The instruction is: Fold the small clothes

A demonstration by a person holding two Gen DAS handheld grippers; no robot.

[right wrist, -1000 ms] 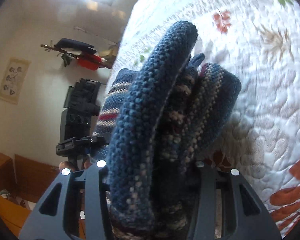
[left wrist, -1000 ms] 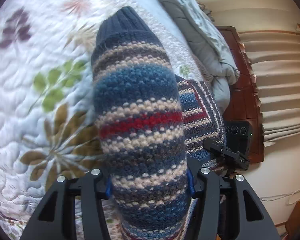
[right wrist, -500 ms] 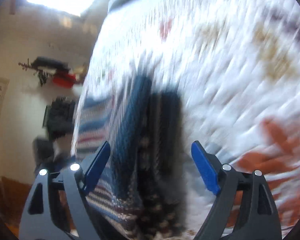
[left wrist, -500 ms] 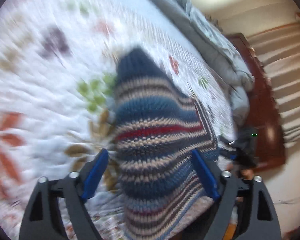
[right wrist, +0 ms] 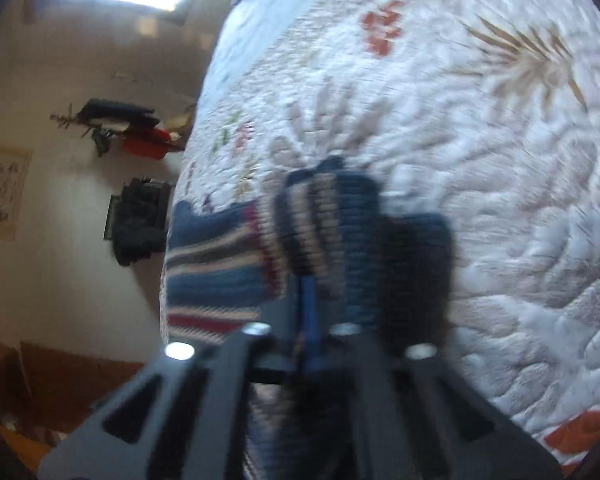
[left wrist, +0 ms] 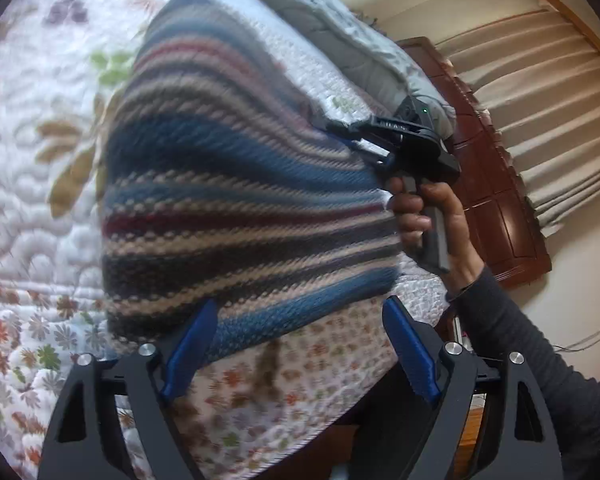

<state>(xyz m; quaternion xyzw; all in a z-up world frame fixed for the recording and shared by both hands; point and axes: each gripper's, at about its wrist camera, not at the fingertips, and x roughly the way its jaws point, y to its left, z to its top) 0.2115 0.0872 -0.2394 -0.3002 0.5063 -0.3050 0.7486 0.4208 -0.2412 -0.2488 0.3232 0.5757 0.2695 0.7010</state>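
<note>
A striped knitted sweater (left wrist: 236, 200) in blue, cream, grey and red lies folded on the white floral quilt (left wrist: 32, 208). My left gripper (left wrist: 296, 344) is open, just in front of the sweater's near edge, holding nothing. My right gripper (left wrist: 374, 148) grips the sweater's right edge in the left wrist view. In the right wrist view my right gripper (right wrist: 310, 280) is shut on a bunch of the sweater (right wrist: 216, 264), which spreads out to the left on the quilt (right wrist: 480, 160).
A grey duvet (left wrist: 352, 36) lies bunched at the far side of the bed by a dark wooden headboard (left wrist: 496, 184). Beige curtains (left wrist: 540, 88) hang at right. The bed edge drops off near a black stand (right wrist: 140, 220) against the wall.
Both grippers opened and let go of the folded sweater, which dropped onto the quilt. My left gripper pulled back. My right gripper has closed again on the sweater's edge.
</note>
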